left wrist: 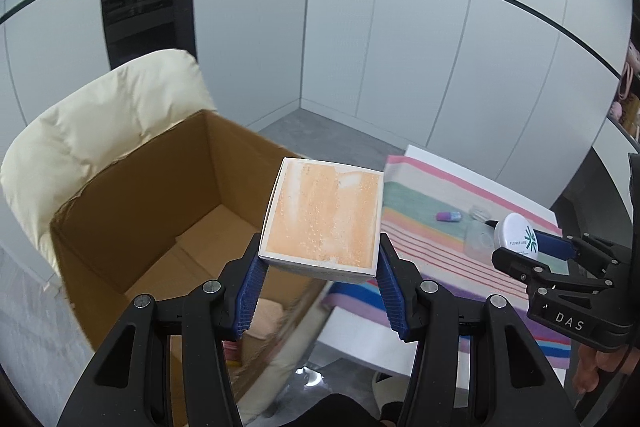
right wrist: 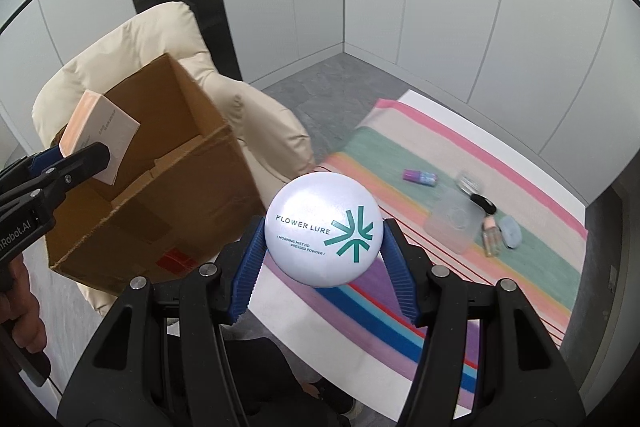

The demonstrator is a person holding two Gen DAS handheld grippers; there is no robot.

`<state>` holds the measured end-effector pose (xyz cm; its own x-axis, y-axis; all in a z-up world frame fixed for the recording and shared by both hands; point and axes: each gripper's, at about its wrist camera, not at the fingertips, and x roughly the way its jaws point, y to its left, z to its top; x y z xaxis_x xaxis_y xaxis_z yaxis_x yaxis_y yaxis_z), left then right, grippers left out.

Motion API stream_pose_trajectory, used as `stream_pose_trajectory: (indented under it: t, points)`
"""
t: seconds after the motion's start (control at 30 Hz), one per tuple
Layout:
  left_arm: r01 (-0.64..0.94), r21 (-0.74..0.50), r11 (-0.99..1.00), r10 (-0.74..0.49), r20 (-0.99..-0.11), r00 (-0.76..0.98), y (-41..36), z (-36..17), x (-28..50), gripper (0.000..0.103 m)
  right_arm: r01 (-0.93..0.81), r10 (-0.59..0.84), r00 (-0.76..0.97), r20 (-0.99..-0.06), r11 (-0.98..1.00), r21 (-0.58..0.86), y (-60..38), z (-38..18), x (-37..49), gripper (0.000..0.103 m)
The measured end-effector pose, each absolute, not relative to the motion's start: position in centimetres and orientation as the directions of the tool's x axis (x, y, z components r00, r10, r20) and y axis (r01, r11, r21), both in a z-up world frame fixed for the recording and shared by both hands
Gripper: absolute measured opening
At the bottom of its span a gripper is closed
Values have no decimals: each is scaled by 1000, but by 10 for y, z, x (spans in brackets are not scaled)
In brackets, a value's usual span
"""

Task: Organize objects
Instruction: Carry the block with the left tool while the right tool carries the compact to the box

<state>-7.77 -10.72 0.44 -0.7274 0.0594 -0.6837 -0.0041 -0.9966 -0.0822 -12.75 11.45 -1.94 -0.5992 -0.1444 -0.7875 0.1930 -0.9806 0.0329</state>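
While raised over the cardboard box (left wrist: 160, 211), left hand-held gripper (left wrist: 320, 279) clamps orange packet (left wrist: 324, 215), right hand-held gripper (right wrist: 320, 259) clamps powder compact (right wrist: 324, 229)

The small box (left wrist: 322, 219) is showing a mottled orange face with white edges. The round compact (right wrist: 324, 229) is gleaming white with teal lettering. The cloth (right wrist: 460, 227) is displaying pink, green, purple and blue stripes. The carton (left wrist: 160, 211) is looking plain brown.

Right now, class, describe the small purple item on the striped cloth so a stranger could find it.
Start at the striped cloth covering the white table. Near its far edge, left of the clear container, lies a small capsule-shaped item. Only it is purple with a light blue end.
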Motion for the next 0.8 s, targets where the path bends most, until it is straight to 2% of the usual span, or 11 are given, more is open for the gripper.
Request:
stream_pose_trajectory:
  t: [0.63, 0.67, 0.73, 0.77, 0.8]
  points:
    - [125, -30, -992, -68, -702, -709, -191, -11, -53, 56, 364, -248, -582, -774, -931, 24, 14, -13, -131, 60]
    - [122, -20, -992, -73, -703, -707, -191, -12, -53, 58, 372, -253, -580, -774, -928, 25, 8, -13, -131, 60]
    - [123, -2, -992, -86, -702, -707, -195, -13, -51, 77, 390, -263, -576, -774, -920, 23, -3, -13, -131, 60]
    - [133, 2, -991, -98, -692, -715, -196, -11, -47, 92, 398, -268, -574, -774, -917, 22, -8, -13, -130, 60]
    - [151, 10, -988, -117, -680, -724, -199, -9, -44, 103, 406, -272, -572, -774, -914, 22, -13, -13, -130, 60]
